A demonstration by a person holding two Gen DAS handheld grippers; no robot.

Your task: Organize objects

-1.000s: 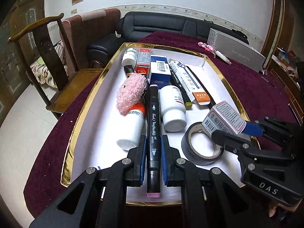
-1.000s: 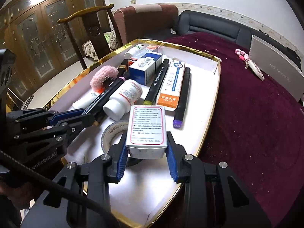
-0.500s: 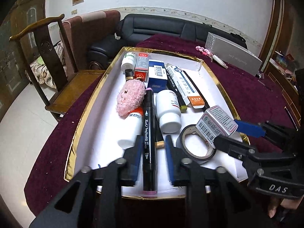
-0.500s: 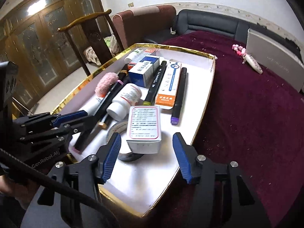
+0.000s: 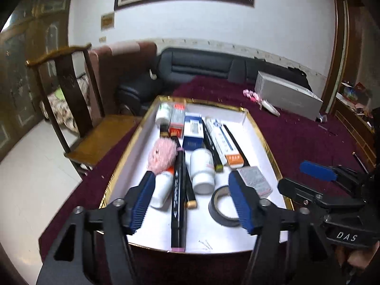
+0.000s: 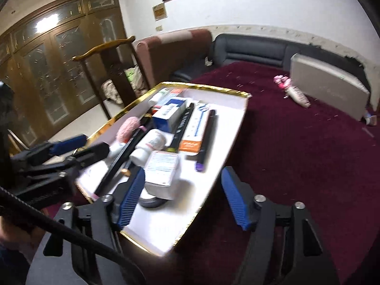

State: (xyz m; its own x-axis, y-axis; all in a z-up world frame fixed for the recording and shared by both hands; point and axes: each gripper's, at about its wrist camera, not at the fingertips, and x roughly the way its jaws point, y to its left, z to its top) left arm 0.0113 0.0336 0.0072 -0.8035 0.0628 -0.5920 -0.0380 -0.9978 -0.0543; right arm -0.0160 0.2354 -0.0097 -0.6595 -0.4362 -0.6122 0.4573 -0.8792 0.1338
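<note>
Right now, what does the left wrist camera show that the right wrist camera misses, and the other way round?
Only the left view shows the whole tape roll and the shelf at far right. Only the right view shows the cabinet and the marker's purple cap. Both show the tray, pink puff, grey box, and both grippers, left and right, jaws opening, nothing gripped.

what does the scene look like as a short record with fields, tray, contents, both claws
surface: dark red cloth
tray: white with gold rim, on the cloth
contents: black marker, white bottle, pink fluffy item, tape roll, small white box resting partly on the tape roll, blue box
left claw: jaws opening, black marker lies between them, pads not touching it
right claw: jaws opening, pads clear of the small white box
off tray: grey box at the far side
</note>
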